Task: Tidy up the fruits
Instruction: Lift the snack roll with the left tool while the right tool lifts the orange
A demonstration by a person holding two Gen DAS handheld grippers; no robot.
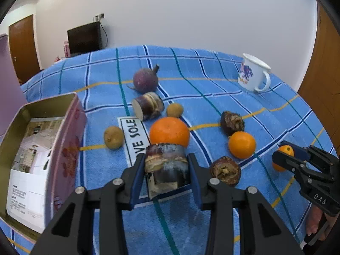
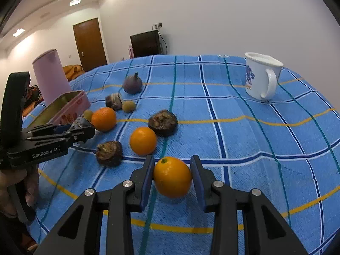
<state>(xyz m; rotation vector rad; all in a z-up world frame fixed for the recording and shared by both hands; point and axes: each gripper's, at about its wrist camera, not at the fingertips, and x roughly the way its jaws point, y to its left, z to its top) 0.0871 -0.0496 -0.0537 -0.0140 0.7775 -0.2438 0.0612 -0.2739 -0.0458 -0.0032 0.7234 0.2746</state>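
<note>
My left gripper point(image 1: 165, 159) is shut on a dark purple cane chunk point(image 1: 165, 167) low over the blue checked cloth point(image 1: 212, 78). In the right wrist view, my right gripper point(image 2: 172, 159) is shut on a small orange point(image 2: 172, 177) that rests on the cloth, with both pads against its sides. Loose on the cloth lie a big orange point(image 1: 169, 130), a medium orange point(image 1: 242, 144), two dark brown husked fruits point(image 1: 225, 170) point(image 1: 232, 122), two small tan fruits point(image 1: 113, 137) point(image 1: 174, 110), a second cane chunk point(image 1: 147, 106) and a purple root point(image 1: 145, 79).
An open pink tin box point(image 1: 70, 127) lined with paper stands at the left. A white mug point(image 1: 254, 74) stands at the far right and a pink cylinder point(image 2: 51, 76) behind the tin. A hand point(image 1: 316, 221) holds the right gripper's handle.
</note>
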